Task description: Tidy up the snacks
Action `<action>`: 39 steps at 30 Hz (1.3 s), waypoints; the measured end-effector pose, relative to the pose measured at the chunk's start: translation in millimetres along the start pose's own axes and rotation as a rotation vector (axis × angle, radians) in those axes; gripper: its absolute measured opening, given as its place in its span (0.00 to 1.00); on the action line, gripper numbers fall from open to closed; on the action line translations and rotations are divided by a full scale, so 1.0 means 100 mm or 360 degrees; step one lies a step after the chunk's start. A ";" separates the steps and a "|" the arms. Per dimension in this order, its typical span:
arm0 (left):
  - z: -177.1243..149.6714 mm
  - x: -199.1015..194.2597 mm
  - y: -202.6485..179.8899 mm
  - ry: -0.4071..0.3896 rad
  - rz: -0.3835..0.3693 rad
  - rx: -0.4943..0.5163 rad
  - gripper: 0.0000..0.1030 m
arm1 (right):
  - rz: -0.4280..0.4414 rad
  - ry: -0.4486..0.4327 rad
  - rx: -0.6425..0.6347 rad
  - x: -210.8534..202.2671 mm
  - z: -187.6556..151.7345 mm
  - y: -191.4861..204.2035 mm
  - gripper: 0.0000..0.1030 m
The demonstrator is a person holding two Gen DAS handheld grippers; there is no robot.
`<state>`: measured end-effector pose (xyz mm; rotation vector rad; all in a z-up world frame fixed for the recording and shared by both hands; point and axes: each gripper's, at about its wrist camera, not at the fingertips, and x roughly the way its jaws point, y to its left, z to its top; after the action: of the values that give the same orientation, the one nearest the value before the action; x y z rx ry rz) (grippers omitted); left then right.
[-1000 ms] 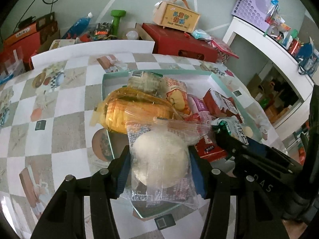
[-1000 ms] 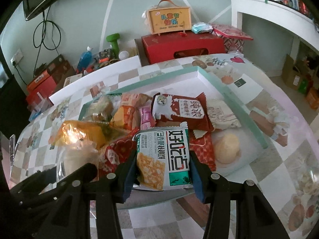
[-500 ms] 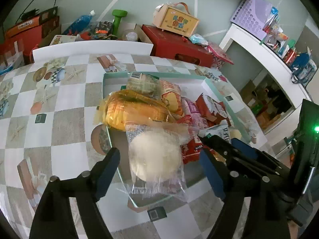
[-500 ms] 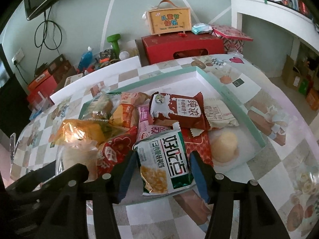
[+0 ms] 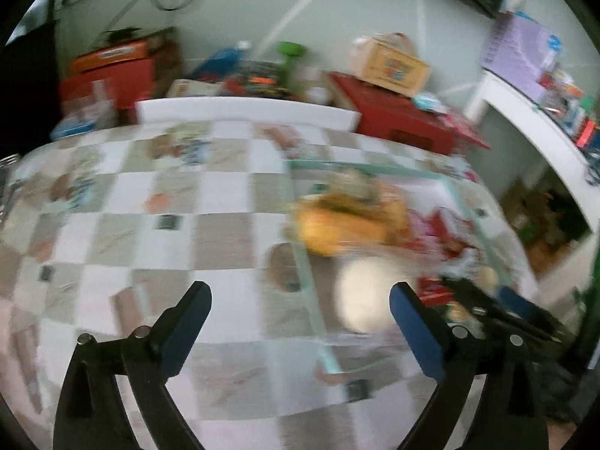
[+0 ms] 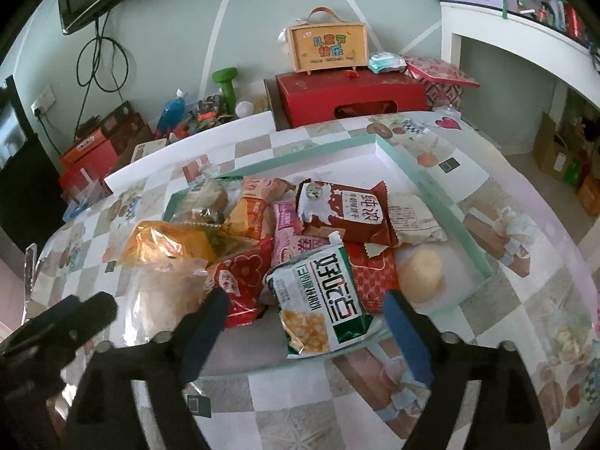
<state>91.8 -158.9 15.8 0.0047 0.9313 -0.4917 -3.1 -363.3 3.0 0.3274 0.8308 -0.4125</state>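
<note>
A mint-rimmed tray (image 6: 431, 187) holds several snack packs. In the right wrist view a green-and-white snack bag (image 6: 318, 300) lies on the tray's near edge. My right gripper (image 6: 303, 300) straddles it with the jaws opening, and the pads stand clear of it. The left wrist view is blurred. There my left gripper (image 5: 300, 292) hangs over the tray's left rim (image 5: 300, 262), jaws opening and nothing gripped. A clear-wrapped pale bun (image 5: 360, 296) lies in the tray near its right finger. An orange bread bag (image 6: 168, 240) and a red biscuit bag (image 6: 345, 210) lie further in.
The checkered tablecloth (image 6: 300, 393) spreads around the tray. Behind the table stand a red box (image 6: 348, 93), a yellow handled gift box (image 6: 326, 47), a green dumbbell (image 6: 227, 82) and a blue bottle (image 6: 170, 110). A white shelf (image 6: 525, 37) runs along the right.
Both grippers have opened. The left let go of the wrapped bun and drew back to the left. The right released the green-and-white bag, which now rests on the tray's near edge.
</note>
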 end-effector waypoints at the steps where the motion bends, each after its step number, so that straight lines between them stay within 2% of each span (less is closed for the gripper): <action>1: 0.00 -0.01 0.06 -0.0011 0.0047 -0.0009 0.96 | -0.0005 -0.0003 -0.0004 -0.01 -0.01 0.02 1.00; 2: 0.00 -0.02 0.11 -0.0022 0.0087 -0.0015 1.00 | -0.0005 -0.0007 -0.0010 -0.01 -0.01 0.03 1.00; 4: -0.01 -0.05 0.20 -0.0047 0.0168 -0.0031 1.00 | 0.0004 -0.0016 -0.0038 -0.03 -0.02 0.08 1.00; 8: -0.12 -0.14 0.32 -0.0052 0.0249 -0.0041 1.00 | -0.0013 -0.0031 -0.0104 -0.07 -0.04 0.22 1.00; 11: -0.22 -0.17 0.35 -0.0035 0.0349 -0.0026 1.00 | 0.0020 -0.0049 -0.0129 -0.12 -0.09 0.34 1.00; 14: -0.34 -0.20 0.44 -0.0005 0.0401 -0.0085 1.00 | 0.0038 -0.0046 -0.0160 -0.16 -0.17 0.44 1.00; 16: -0.40 -0.20 0.49 0.0044 0.0505 -0.0113 1.00 | 0.0050 -0.0047 -0.0184 -0.20 -0.24 0.51 1.00; 20: -0.53 -0.25 0.55 0.0054 0.0575 -0.0105 1.00 | 0.0060 -0.0024 -0.0202 -0.24 -0.36 0.59 1.00; 27: -0.61 -0.25 0.60 0.0096 0.0574 -0.0103 1.00 | 0.0041 0.0052 -0.0206 -0.18 -0.51 0.60 1.00; 39: -0.59 -0.10 0.60 0.0106 0.0516 -0.0074 1.00 | 0.0041 0.0019 -0.0235 -0.16 -0.47 0.61 1.00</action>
<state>65.6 -89.2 -24.2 0.1287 0.9849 -0.1700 -14.1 -285.7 -7.6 0.2036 0.8626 -0.3235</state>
